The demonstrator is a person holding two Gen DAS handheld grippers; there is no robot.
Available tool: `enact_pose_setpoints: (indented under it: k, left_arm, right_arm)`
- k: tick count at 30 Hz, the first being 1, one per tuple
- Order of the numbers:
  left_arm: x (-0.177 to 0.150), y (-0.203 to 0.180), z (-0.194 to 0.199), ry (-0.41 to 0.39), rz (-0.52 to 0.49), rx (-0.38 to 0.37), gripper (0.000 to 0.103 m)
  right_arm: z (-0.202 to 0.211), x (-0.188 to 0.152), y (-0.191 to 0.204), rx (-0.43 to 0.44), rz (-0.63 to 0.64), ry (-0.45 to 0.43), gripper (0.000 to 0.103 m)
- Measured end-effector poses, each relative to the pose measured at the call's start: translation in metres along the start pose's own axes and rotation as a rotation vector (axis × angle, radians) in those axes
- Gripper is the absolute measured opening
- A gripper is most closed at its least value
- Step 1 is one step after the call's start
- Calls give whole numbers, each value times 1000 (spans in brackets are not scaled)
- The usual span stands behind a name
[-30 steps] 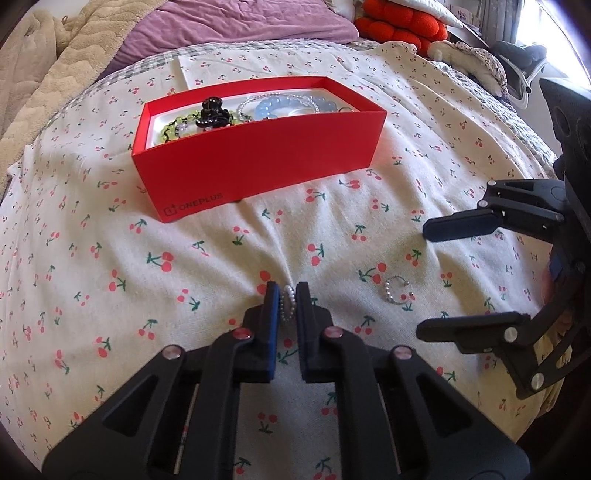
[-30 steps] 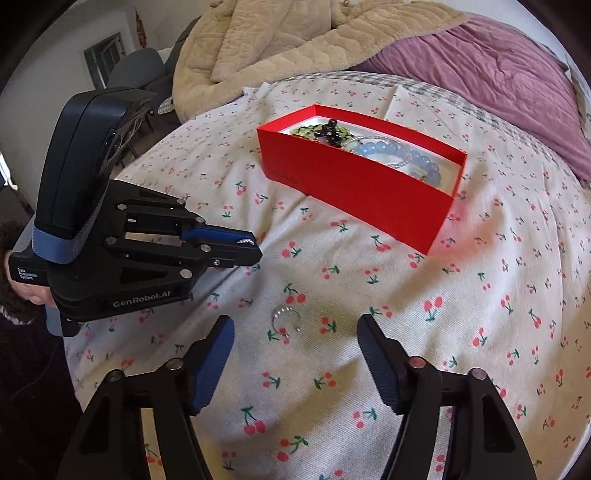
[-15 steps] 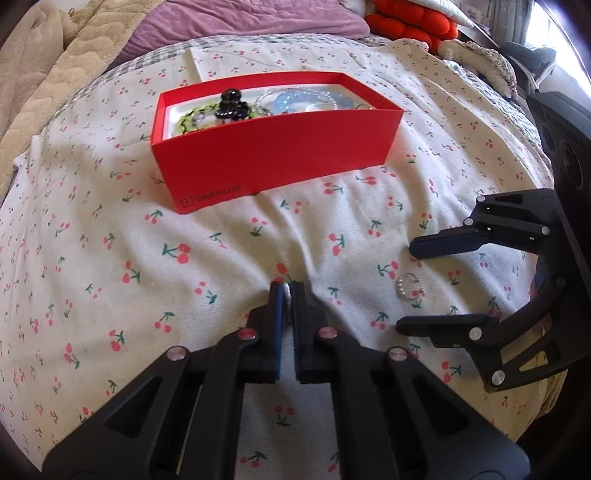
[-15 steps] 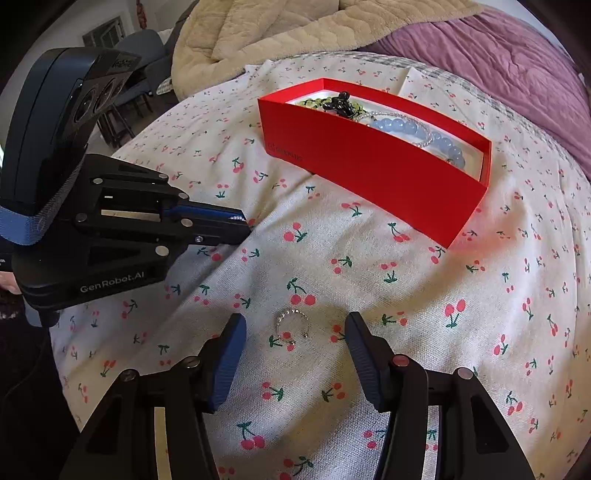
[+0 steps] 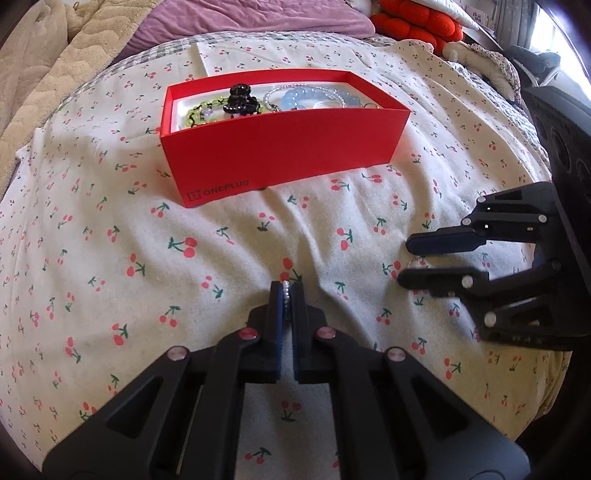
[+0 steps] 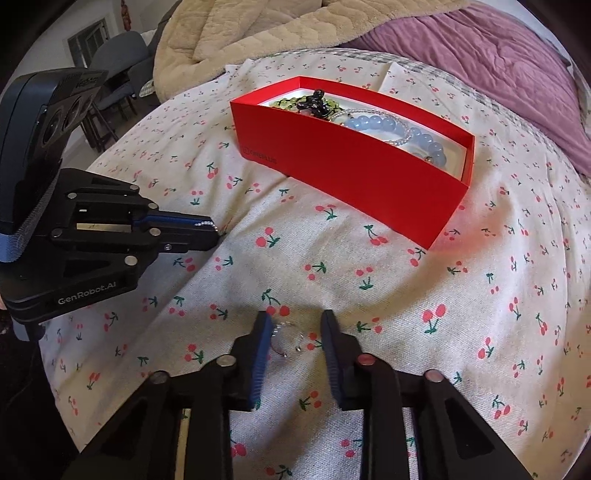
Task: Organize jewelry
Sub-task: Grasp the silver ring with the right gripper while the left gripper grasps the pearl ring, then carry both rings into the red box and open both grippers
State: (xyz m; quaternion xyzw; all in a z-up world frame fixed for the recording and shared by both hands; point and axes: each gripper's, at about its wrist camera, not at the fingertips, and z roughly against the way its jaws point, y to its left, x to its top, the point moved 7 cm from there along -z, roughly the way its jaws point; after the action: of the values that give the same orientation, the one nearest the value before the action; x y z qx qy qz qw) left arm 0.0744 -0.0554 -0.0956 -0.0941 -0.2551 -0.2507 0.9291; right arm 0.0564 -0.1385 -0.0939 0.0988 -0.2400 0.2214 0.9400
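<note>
A red box [image 5: 280, 147] [image 6: 354, 173] stands on the cherry-print sheet and holds a black bead bracelet [image 5: 240, 99], a green bead bracelet [image 5: 199, 112] and a blue bead bracelet [image 6: 402, 129]. My left gripper [image 5: 285, 295] [image 6: 212, 230] is shut on a small pearl ring [image 5: 285, 291], held just above the sheet. My right gripper [image 6: 293, 332] [image 5: 402, 258] is open, its jaws on either side of a silver ring [image 6: 282, 338] lying on the sheet.
A beige blanket [image 6: 258, 33] and a purple quilt [image 6: 498, 62] lie behind the box. A red cushion [image 5: 417, 18] sits at the far right. A chair [image 6: 114, 62] stands beyond the bed's left edge.
My left gripper closed fully on the pearl ring and lifted it slightly. My right gripper moved forward around the silver ring and its jaws narrowed.
</note>
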Motion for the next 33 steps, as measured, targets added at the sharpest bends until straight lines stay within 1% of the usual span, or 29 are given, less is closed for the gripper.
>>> enact_pose_setpoints:
  k: [2, 4, 6, 15, 20, 21, 22, 23, 24, 26, 28, 33]
  left_arm:
    - [0, -1, 1, 2, -5, -7, 8]
    - [-1, -5, 2, 1, -22, -21, 19]
    - [-2, -8, 3, -1, -41, -21, 24]
    - [-5, -14, 2, 21, -77, -23, 25]
    - [-4, -13, 0, 32, -72, -27, 25]
    - [-4, -13, 1, 33, -69, -27, 25]
    - [-4, -12, 1, 33, -66, -25, 22]
    - [-5, -12, 1, 33, -67, -21, 18]
    - [-5, -12, 1, 36, -67, -18, 10]
    - [-5, -11, 1, 40, -58, -18, 8]
    - [-5, -10, 1, 45, -51, -21, 4]
    - [-2, -5, 2, 42, -18, -12, 3]
  right_arm:
    - [1, -1, -2, 2, -1, 2, 16]
    - [2, 0, -3, 4, -3, 3, 16]
    - [4, 0, -5, -2, -7, 0, 16]
    - [16, 1, -22, -19, -46, -23, 16]
    - [14, 3, -22, -21, -40, -17, 16]
    - [14, 3, -21, -22, -37, -16, 16]
    - [13, 3, -21, -23, -36, -15, 16]
    - [13, 3, -20, -23, -35, -15, 16]
    - [13, 4, -20, -24, -34, -15, 16]
    - [13, 5, -21, -25, -35, -18, 16]
    - [14, 6, -22, -27, -37, -20, 16]
    - [19, 8, -24, -35, -43, -28, 16]
